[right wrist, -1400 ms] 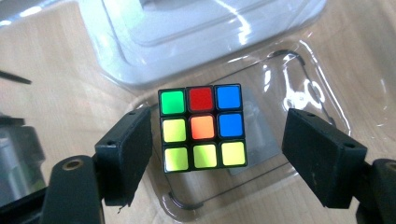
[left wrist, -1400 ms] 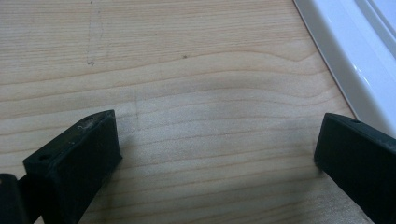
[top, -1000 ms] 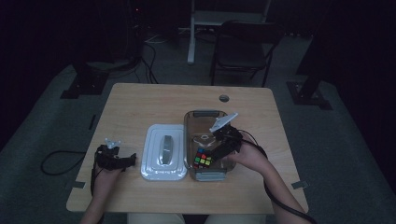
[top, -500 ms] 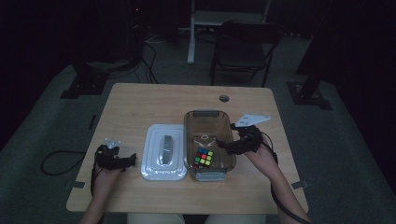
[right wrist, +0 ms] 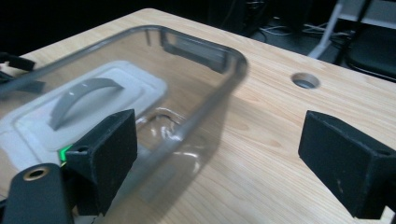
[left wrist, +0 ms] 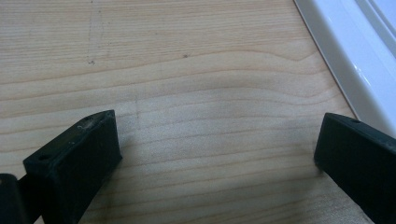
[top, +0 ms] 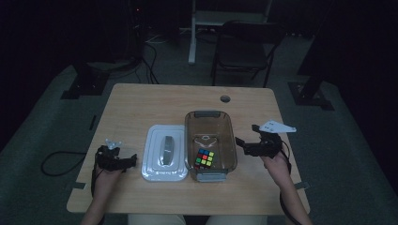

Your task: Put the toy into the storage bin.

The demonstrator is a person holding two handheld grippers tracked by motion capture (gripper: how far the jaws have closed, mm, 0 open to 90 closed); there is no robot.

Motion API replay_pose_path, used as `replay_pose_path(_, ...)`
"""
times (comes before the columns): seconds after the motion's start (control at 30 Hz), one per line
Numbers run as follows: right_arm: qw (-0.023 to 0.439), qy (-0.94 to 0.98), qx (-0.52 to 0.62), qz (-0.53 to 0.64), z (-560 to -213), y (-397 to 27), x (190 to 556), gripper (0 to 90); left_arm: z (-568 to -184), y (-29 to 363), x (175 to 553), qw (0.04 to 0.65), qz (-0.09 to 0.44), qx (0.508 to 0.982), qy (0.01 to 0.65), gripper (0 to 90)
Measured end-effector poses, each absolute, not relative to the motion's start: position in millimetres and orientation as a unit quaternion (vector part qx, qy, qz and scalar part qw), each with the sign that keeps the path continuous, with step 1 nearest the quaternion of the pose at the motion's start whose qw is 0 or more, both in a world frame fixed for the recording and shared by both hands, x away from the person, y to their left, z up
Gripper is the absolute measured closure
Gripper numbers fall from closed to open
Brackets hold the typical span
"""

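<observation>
Puzzle cube (top: 204,159) lying inside clear bin (top: 226,140), toward table (top: 155,101) near edge. White lid (top: 164,152) resting just left of bin. Right claw (top: 240,143) hovering beside bin's right wall, jaws standing wide, gripping nothing. Left claw (top: 132,161) sitting near table's left edge, jaws spread, gripping nothing.

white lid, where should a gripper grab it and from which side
Probably the raised grey handle in the middle of the white lid. It arches clear of the flat top, and the lid lies flat on the table beside the clear box, so coming down from above with the gripper closing across the narrow handle looks best.
</observation>
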State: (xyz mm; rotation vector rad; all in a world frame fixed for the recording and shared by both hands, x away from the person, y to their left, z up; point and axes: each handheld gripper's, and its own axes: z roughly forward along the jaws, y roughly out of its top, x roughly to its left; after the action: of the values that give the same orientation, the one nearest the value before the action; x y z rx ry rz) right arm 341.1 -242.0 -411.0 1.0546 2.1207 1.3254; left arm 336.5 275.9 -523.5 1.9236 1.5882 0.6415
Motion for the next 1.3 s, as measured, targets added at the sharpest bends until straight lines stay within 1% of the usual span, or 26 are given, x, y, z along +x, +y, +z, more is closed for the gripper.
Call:
replay_pose_path(0.1, 0.228, 0.756, 0.395, 0.470, -417.5, -251.4, 339.0, 11.7, -523.5, 275.9, 336.5, 0.279, 0.239, 0.717, 0.592, 0.9)
replay_pose_path(0.23, 0.233, 0.748, 0.406, 0.471, -424.0, -259.3, 337.6, 11.7, -523.5, 275.9, 336.6, 0.279, 0.239, 0.717, 0.592, 0.9)
replay_pose_path(0.4, 0.245, 0.735, 0.422, 0.471, -441.3, -270.3, 334.5, 11.7, -523.6, 276.7, 336.6, 0.278, 0.242, 0.709, 0.601, 0.9)
replay_pose_path(0.63, 0.248, 0.726, 0.436, 0.471, -461.5, -275.6, 332.4, 11.7, -523.3, 279.8, 334.9, 0.287, 0.236, 0.709, 0.599, 0.9)
replay_pose_path(0.73, 0.249, 0.723, 0.447, 0.464, -476.4, -278.2, 330.2, 11.7, -523.1, 282.3, 333.3, 0.297, 0.231, 0.706, 0.600, 0.9)
replay_pose_path(0.87, 0.252, 0.726, 0.455, 0.450, -487.8, -280.0, 327.6, 11.7, -523.2, 280.7, 333.6, 0.289, 0.234, 0.710, 0.598, 0.9)
replay_pose_path(1.03, 0.248, 0.722, 0.471, 0.442, -498.0, -285.2, 324.9, 11.7, -523.5, 278.4, 333.2, 0.279, 0.239, 0.717, 0.592, 0.9)
replay_pose_path(1.3, 0.245, 0.723, 0.493, 0.417, -508.6, -291.6, 319.2, 11.8, -523.5, 277.0, 331.5, 0.283, 0.234, 0.728, 0.579, 0.9)
